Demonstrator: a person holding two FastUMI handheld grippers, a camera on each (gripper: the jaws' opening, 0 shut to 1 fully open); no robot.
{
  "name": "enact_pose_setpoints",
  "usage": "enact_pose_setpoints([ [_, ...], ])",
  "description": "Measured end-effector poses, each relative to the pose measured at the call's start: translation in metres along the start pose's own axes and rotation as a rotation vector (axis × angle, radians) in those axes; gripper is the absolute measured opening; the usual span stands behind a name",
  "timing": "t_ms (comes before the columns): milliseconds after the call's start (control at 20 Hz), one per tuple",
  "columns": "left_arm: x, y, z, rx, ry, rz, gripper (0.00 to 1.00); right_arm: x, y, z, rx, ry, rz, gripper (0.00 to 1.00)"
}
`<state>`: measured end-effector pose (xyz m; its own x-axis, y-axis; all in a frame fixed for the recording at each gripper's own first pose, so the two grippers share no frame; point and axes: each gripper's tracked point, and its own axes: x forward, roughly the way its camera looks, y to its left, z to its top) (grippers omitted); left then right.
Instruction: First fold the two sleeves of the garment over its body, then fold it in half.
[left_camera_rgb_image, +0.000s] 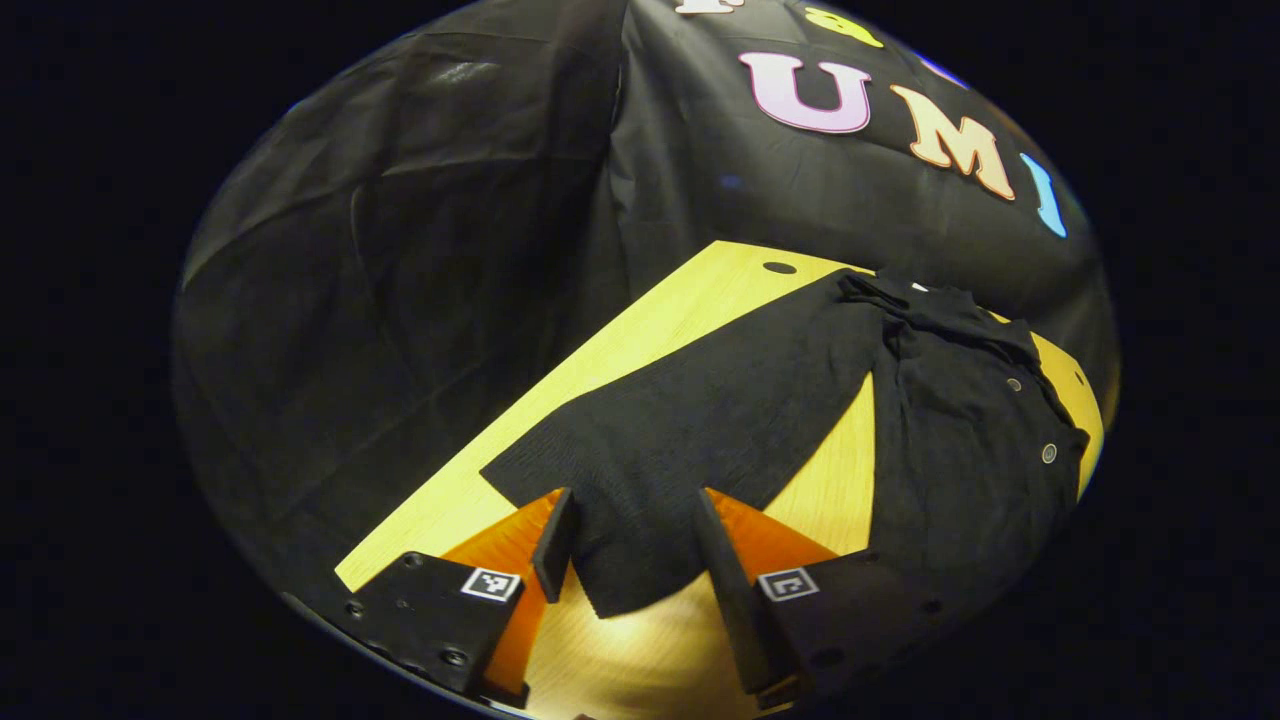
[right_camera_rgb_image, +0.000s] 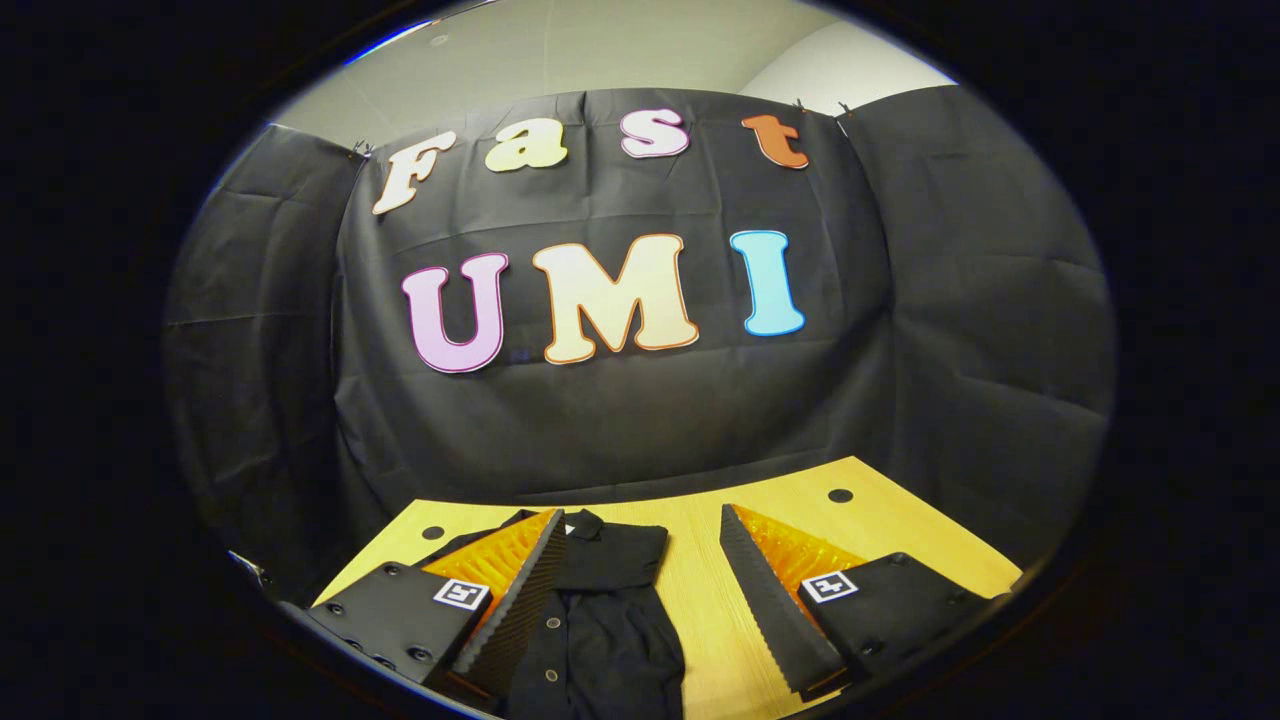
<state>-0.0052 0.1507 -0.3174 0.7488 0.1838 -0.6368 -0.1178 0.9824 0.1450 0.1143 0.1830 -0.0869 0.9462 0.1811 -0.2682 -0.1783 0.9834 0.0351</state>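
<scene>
Shirt (left_camera_rgb_image: 960, 440) lower half cut off; left gripper (left_camera_rgb_image: 630, 545) released around sleeve (left_camera_rgb_image: 680, 440) end; right gripper (right_camera_rgb_image: 640, 590) released over table (right_camera_rgb_image: 700, 620).

garment (left_camera_rgb_image: 960, 440): lying on the table (left_camera_rgb_image: 660, 330)
sleeve (left_camera_rgb_image: 680, 440): lying spread leftward, its end lying between left gripper (left_camera_rgb_image: 630, 545) fingers

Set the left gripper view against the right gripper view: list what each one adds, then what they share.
Left gripper view: a sleeve spread flat out from the shirt's body, its end between the open left gripper fingers.

Right gripper view: the collar and button placket, beside the open right gripper, plus ceiling above the booth wall.

Both: the black shirt on the wooden table.
</scene>
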Motion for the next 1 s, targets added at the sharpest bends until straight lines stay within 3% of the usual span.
enact_pose_setpoints([
  [50,0.001,-0.002,0.001,-0.001,0.001,-0.002,0.58,-0.001,-0.002,0.001,0.003,-0.001,-0.002,0.97],
  [150,0.0,-0.006,0.002,-0.008,0.002,-0.007,0.43,-0.004,-0.007,0.002,0.006,-0.004,-0.01,1.0],
  [200,0.001,-0.006,0.001,-0.006,0.007,-0.006,0.36,-0.005,-0.009,0.002,0.006,-0.005,-0.014,0.97],
  [350,0.0,-0.004,0.001,-0.013,0.024,-0.023,0.32,-0.009,-0.016,0.004,0.009,-0.009,-0.028,0.97],
  [550,0.002,-0.004,0.002,-0.029,0.025,-0.039,0.08,-0.013,-0.023,0.005,0.019,-0.015,-0.035,0.97],
  [750,0.002,-0.005,0.001,-0.028,0.039,-0.055,0.0,-0.017,-0.024,0.004,0.012,-0.013,-0.035,0.97],
  [1000,0.004,-0.008,-0.001,0.021,0.069,-0.094,0.0,-0.024,-0.028,0.005,0.012,-0.02,-0.043,0.97],
])
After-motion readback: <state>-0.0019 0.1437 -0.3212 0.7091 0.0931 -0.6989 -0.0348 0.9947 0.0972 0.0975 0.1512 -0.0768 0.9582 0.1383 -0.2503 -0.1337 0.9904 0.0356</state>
